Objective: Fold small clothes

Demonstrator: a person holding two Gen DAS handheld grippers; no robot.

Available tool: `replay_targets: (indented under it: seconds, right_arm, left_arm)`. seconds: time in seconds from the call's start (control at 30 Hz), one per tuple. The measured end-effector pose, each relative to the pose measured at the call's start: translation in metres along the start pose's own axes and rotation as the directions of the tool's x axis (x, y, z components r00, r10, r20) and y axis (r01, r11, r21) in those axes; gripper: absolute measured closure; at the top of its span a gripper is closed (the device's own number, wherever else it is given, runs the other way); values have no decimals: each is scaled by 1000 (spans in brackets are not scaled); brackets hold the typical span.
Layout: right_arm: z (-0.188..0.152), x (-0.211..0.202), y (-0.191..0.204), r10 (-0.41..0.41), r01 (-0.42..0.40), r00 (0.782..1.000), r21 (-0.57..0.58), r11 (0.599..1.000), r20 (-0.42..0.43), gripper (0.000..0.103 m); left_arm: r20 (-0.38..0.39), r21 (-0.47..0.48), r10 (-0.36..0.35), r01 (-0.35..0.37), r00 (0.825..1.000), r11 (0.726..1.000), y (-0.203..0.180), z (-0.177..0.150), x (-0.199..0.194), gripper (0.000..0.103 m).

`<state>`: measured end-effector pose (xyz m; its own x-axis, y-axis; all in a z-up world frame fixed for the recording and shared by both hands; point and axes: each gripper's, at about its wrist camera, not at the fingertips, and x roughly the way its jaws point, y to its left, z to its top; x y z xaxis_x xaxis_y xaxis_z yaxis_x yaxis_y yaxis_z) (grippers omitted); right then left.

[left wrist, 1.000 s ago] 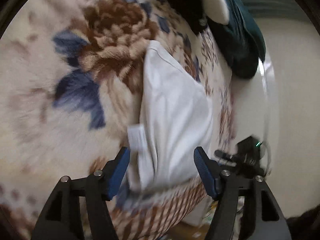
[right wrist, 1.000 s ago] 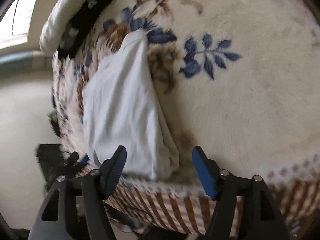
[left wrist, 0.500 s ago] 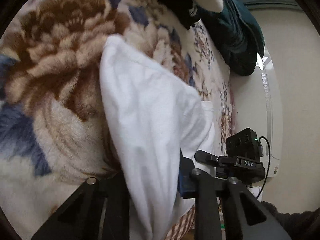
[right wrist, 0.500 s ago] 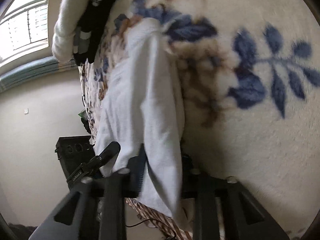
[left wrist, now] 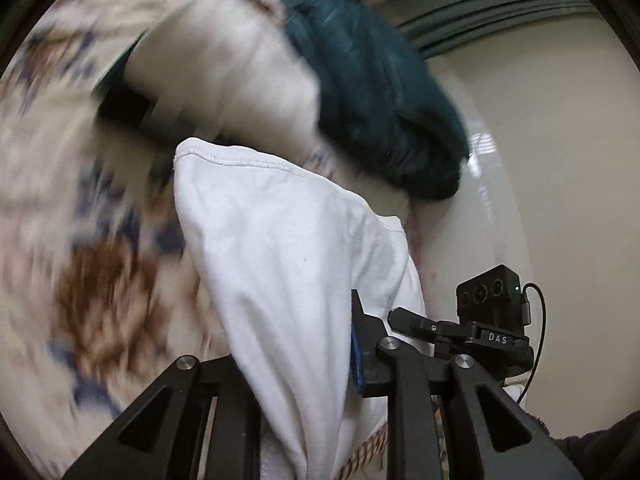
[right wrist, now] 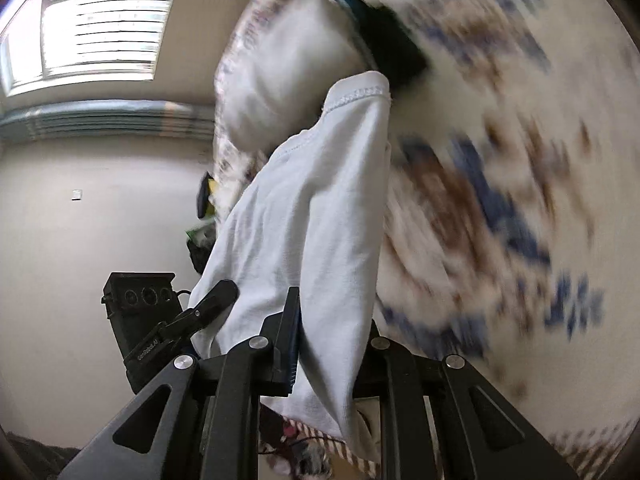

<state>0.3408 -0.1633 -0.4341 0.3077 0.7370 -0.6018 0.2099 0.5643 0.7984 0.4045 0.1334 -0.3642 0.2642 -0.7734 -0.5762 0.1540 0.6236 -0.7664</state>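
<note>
Left tool (left wrist: pixel 304 364) and right tool (right wrist: pixel 332 344), jaws closed, each pinch one end of a small white cotton garment (left wrist: pixel 288 264), held stretched between them above a fleecy cream bed blanket with brown-and-blue flowers (right wrist: pixel 500 208), beside a dark teal cloth (left wrist: pixel 372 92).

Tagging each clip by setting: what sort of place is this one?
Most likely a bedroom at home: a plush flowered blanket spread like bedding, a white pillow at its far end, and a window with blinds in a plain wall.
</note>
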Motion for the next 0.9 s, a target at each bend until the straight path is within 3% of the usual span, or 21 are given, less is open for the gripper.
replay_targets:
  seconds: [0.17,0.23,0.4,0.57,0.63,0.67,0.7,0.8,0.9]
  right_arm:
    - [106,7,65,-11,18,995,-76,997,98,85]
    - [160,26,84,3,11,991,-101,995,135,85]
    - [256,85,100,4,17,988,-128,992,157,85]
    - [299,142,83,-52,65,991,-102,993,123,85]
    - [304,156,76,-103,112,990,-93,989,98,83]
    - [305,159,74,-126,135,988,-95,986,89,81]
    - [303,159,74,-134,142,987,-102,985,89,70]
    - [296,153,77,-241,256,963,-134,957,123,48]
    - [284,145,83,-357,383,920,-170,908,162,42]
  left_arm:
    - [63,65,-6,2,998,998,-7,117,7,86]
    - [77,90,11,-18,997,996,1,171,17,86]
    - [50,132,80,-86,996,987,40,263,49,85]
    - [-57,112,192,-184,980,976,93,285,87,78]
    - [-66,90,187,-181,980,979,106,284,88,71]
    - [-65,86,168,-162,984,983,108,280,82,71]
    - [-60,84,165,-160,984,984,110,276,77,68]
    - [-37,109,224,-219,974,970,112,260,60,61]
    - [-14,138,290,-285,957,948,109,248,48,60]
